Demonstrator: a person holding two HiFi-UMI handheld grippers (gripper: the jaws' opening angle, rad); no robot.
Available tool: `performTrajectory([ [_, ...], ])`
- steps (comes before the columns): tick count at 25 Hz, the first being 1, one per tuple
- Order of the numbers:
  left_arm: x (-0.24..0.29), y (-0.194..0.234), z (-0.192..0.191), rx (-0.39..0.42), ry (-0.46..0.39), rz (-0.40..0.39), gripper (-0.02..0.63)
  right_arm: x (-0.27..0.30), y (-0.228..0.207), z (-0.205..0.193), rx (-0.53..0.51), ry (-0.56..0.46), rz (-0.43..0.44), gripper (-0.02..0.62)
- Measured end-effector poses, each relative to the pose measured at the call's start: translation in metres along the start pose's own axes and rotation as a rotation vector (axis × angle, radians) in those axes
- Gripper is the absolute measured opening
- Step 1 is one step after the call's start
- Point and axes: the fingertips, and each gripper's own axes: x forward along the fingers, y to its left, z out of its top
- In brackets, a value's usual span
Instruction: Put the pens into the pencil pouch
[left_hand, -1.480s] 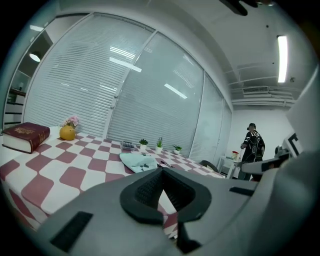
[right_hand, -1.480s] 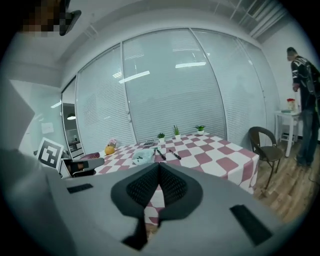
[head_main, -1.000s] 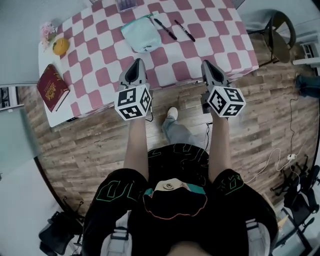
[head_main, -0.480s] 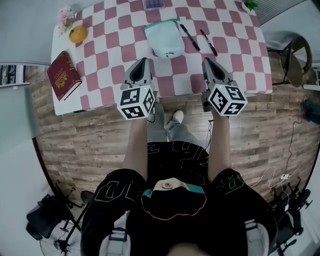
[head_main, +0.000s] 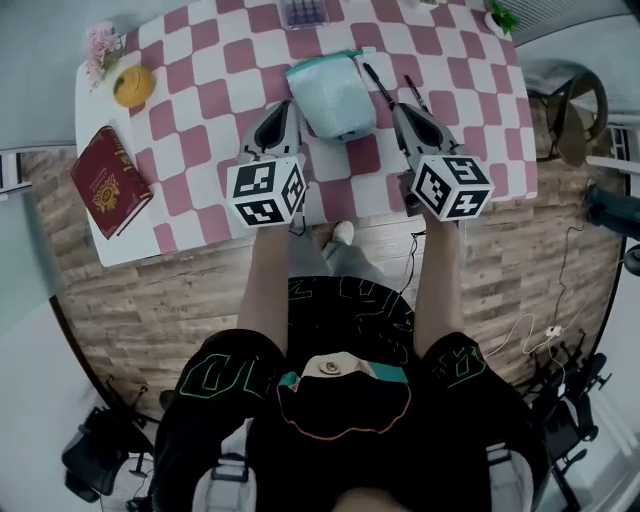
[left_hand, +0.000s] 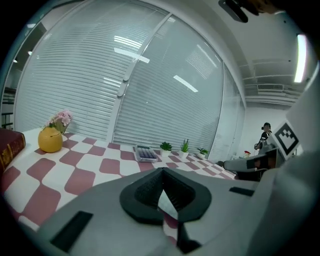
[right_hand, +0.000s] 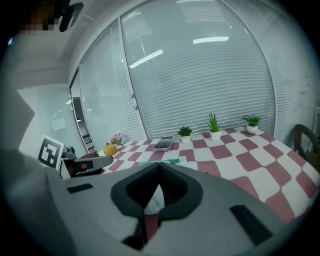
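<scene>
Very early stage here, nothing has gone in yet. Both pens (head_main: 377, 82) are lying loose on the checked table (head_main: 200, 140), just to the right of the pale blue pouch (head_main: 332, 95). The one further right is partly hidden under the nose of the right gripper (head_main: 398, 108).

The pouch sits flat on the cloth, right between the two tools, with its teal zipper edge pointing away from the person. I honestly can't tell whether the zipper is open.

The left gripper (head_main: 287, 104) hangs just beside the pouch's left side. Its own camera shows the jaws pressed together at the tips, with only tablecloth showing through the gap behind them. It's the same on the right: jaws fully closed, nothing pinched, just a bit of pouch visible through the gap.

So I'd call this the approach step, lining up before the first grab. My guess for the next move is that the right one has to spread its jaws and drop onto the nearer pen, across the barrel and not along it. The left one would pin or lift the pouch's mouth so it doesn't slide. Thin pens flat on cloth could be fiddly to pinch.
</scene>
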Motion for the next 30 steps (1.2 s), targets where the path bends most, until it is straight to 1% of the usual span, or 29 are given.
performTrajectory([
  [3, 0.006, 0.026, -0.001, -0.036, 0.014, 0.017, -0.003, 0.028, 0.012, 0.006, -0.035, 0.036, 0.035, 0.0],
  [5, 0.01, 0.039, 0.001, -0.045, 0.017, 0.016, -0.003, 0.044, 0.02, 0.01, -0.06, 0.054, 0.055, 0.0],
  [10, 0.023, 0.064, 0.012, -0.074, 0.007, 0.001, -0.003, 0.079, 0.035, 0.016, -0.124, 0.135, 0.062, 0.0],
  [15, 0.038, 0.077, 0.017, -0.105, 0.003, -0.031, -0.003, 0.108, 0.043, 0.011, -0.178, 0.247, 0.06, 0.0],
  [20, 0.05, 0.082, 0.021, -0.145, 0.003, -0.067, -0.003, 0.127, 0.049, -0.006, -0.202, 0.379, 0.097, 0.0],
  [22, 0.053, 0.085, 0.025, -0.157, -0.005, -0.077, -0.003, 0.135, 0.05, -0.014, -0.219, 0.431, 0.091, 0.0],
  [27, 0.059, 0.092, 0.021, -0.192, 0.001, -0.096, -0.003, 0.149, 0.046, -0.038, -0.254, 0.557, 0.04, 0.0],
  [30, 0.061, 0.096, 0.019, -0.209, 0.003, -0.102, -0.003, 0.153, 0.042, -0.047, -0.247, 0.592, 0.016, 0.067],
])
